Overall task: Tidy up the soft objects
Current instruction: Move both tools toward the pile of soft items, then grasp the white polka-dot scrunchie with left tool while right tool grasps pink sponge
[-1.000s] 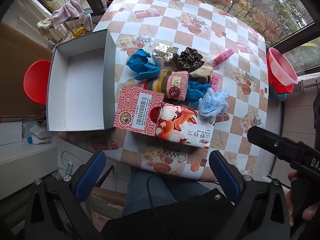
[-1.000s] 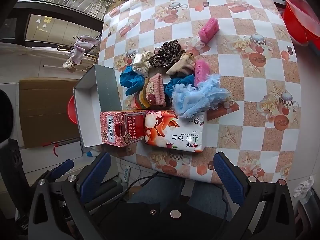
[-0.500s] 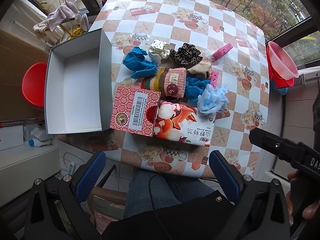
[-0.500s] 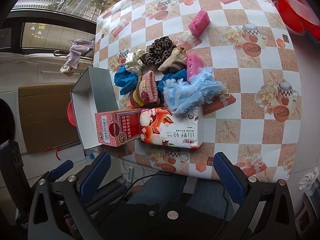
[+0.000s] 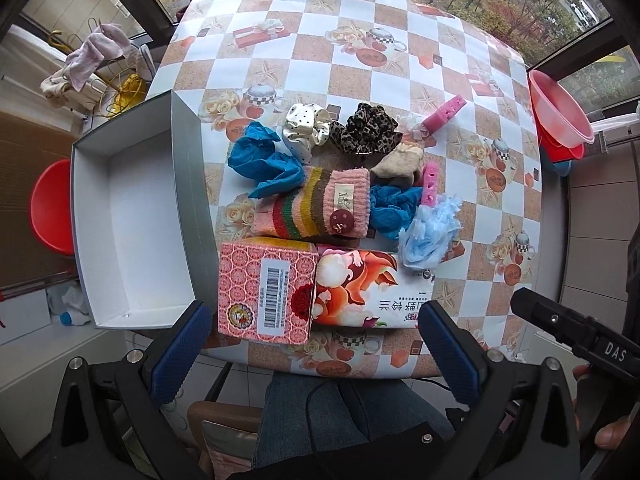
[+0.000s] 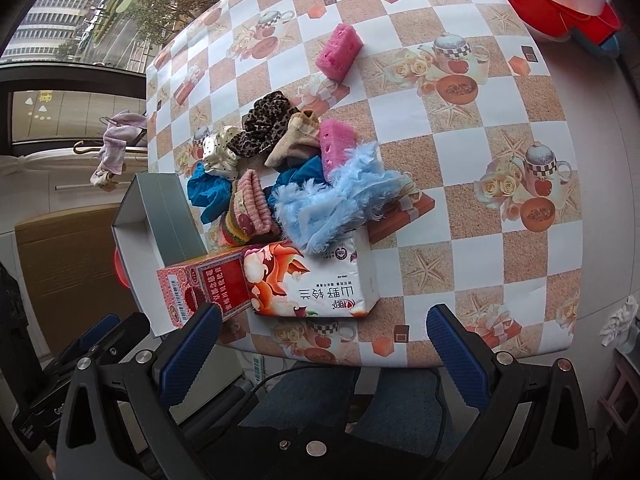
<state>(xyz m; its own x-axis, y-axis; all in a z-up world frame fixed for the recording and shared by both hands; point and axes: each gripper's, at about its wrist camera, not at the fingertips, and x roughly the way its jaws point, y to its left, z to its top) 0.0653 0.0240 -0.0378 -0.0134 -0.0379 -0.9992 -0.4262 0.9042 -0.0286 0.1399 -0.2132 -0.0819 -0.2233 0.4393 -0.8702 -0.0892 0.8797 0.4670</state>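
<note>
left wrist view: your soft heap sits mid-surface, ahead of and beyond both tools, nothing picked yet.
knit piece: the striped knit piece (image 5: 316, 208) lies across the view, long axis left to right, touching the far edge of the red carton (image 5: 266, 290).
fluffy item: the pale blue fluffy item (image 6: 332, 204) lies on the far top edge of the tissue pack (image 6: 316, 280), nearest soft thing to your right side.
other softs: blue cloth (image 5: 264, 164), spotted scrunchie (image 5: 306, 130), leopard scrunchie (image 5: 366, 128), beige sock (image 5: 400, 164) and a pink sponge (image 6: 338, 146) crowd just behind; a second pink sponge (image 6: 339, 53) lies well apart, farther off.
box: the open white box (image 5: 132, 224) stands at the left of the heap, beside the carton, so it looks like the drop place.
left tool (image 5: 316, 346): released, jaws wide, holding nothing, short of the surface edge.
right tool (image 6: 320, 350): released too, empty.
judgement: your left is nearer the box and knit piece; you must reach over the carton and pack.
</note>
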